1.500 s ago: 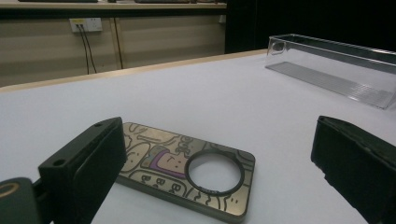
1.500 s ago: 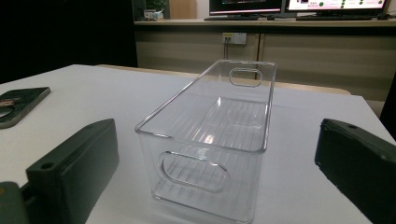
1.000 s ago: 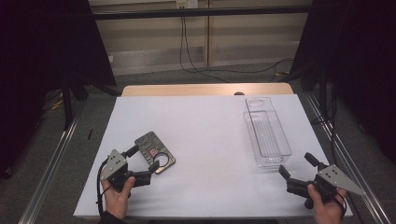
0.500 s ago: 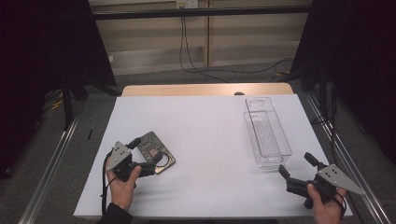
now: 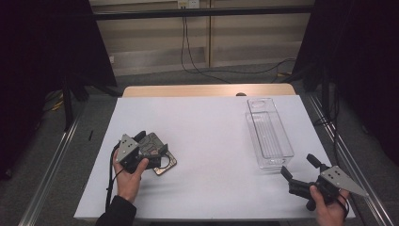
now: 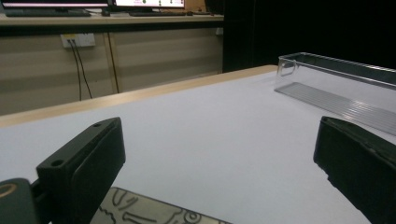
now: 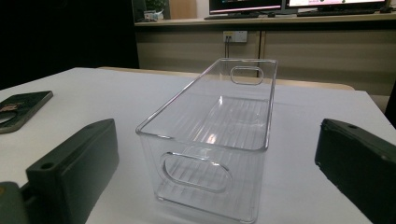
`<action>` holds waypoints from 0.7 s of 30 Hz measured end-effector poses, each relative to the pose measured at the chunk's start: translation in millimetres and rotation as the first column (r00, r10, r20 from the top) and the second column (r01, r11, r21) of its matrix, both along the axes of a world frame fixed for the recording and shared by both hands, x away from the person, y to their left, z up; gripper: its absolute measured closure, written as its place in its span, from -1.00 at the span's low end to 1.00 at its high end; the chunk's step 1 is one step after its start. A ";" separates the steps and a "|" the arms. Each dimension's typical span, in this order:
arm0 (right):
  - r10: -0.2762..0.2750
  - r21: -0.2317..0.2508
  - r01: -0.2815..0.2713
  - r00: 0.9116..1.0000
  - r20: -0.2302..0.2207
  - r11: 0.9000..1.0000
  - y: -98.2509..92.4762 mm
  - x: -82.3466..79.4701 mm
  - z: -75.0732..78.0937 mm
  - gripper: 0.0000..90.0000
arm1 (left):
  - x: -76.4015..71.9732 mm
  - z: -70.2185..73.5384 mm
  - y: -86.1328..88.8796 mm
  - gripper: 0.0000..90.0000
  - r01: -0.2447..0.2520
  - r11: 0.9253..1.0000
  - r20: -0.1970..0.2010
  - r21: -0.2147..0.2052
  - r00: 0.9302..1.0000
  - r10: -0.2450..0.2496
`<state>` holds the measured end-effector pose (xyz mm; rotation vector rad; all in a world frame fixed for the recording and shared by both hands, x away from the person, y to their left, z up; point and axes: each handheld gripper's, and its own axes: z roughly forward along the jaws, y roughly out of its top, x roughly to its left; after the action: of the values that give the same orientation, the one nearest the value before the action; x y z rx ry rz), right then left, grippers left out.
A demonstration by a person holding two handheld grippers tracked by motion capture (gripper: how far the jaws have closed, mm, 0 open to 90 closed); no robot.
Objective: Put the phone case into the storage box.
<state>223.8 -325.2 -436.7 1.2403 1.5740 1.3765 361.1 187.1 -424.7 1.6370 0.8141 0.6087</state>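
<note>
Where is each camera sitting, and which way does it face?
High view: above the person's side, looking forward and down on the table; both hands with left gripper and right gripper.
Left gripper view: between its open jaws, low over the dark plate.
Right gripper view: between its open jaws, facing the clear bin.
Shared: bin and plate appear in all three.

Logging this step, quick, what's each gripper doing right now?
Left gripper: open, over the dark card.
Right gripper: open, holding nothing.

The bin [image 7: 219, 140] is clear, glossy plastic with a ribbed floor. The flat board [image 5: 157, 153] looks dark and matt with pale printed marks, and the table [image 5: 211, 141] has a smooth, matt white top edged in pale wood. Both grippers' fingers [image 7: 77, 170] are matt black plastic.
</note>
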 end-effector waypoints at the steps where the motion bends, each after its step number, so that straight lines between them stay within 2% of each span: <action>1: 0.000 0.002 0.000 1.000 -0.001 1.000 0.1 0.1 -0.2 -1.00 | 0.0 0.0 0.0 -0.97 0.000 1.000 0.000 0.000 1.000 0.000; 3: 0.000 0.002 0.000 1.000 0.001 1.000 0.0 0.0 -0.1 -1.00 | 4.0 1.2 -2.1 -0.98 0.002 1.000 -0.012 -0.002 1.000 -0.002; 5: -0.001 -0.001 0.001 1.000 0.005 1.000 -0.3 -0.2 0.1 -1.00 | 7.5 3.4 -4.7 -0.97 -0.002 1.000 0.002 0.020 1.000 0.002; 6: -0.001 -0.002 0.001 1.000 0.005 1.000 -0.3 -0.3 0.1 -1.00 | 9.6 4.8 -5.3 -0.97 0.015 1.000 0.002 0.020 1.000 -0.015; 9: -0.001 -0.002 0.001 1.000 0.005 1.000 -0.3 -0.3 0.1 -1.00 | 16.1 8.3 -8.0 -0.96 0.018 0.999 0.010 0.032 1.000 -0.018; 12: -0.001 0.000 0.001 1.000 0.005 1.000 -0.4 -0.4 0.1 -1.00 | 23.5 8.7 -12.7 -0.97 0.008 1.000 -0.001 0.018 1.000 -0.008; 13: -0.003 -0.002 0.003 1.000 0.005 1.000 -0.2 -0.4 0.1 -1.00 | 28.1 7.8 -16.6 -0.97 0.009 0.999 0.015 0.049 1.000 -0.010; 15: -0.002 -0.002 0.002 1.000 0.005 1.000 -0.2 -0.5 0.1 -1.00 | 32.5 8.6 -20.0 -0.96 0.014 0.998 0.020 0.063 1.000 -0.015; 17: -0.003 -0.001 0.003 1.000 0.006 1.000 -0.3 -0.7 0.2 -1.00 | 34.6 10.2 -20.9 -0.93 0.021 0.998 0.008 0.058 1.000 -0.021; 18: -0.002 -0.001 0.002 1.000 0.006 1.000 -0.4 -0.8 0.2 -1.00 | 37.0 12.8 -22.8 -0.92 0.022 0.999 0.023 0.033 0.999 -0.023; 20: -0.001 -0.001 0.001 1.000 0.005 1.000 -0.6 -0.7 0.1 -1.00 | 38.5 14.1 -24.4 -0.91 0.022 0.999 0.028 0.034 0.999 -0.023; 21: -0.001 -0.002 0.001 1.000 0.004 1.000 -0.5 -0.6 0.0 -1.00 | 42.8 16.9 -26.6 -0.91 0.023 0.998 0.033 0.051 0.999 -0.024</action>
<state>223.2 -325.7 -436.7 1.2362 1.5713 1.3755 403.8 160.5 -407.8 1.6760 0.7590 0.6436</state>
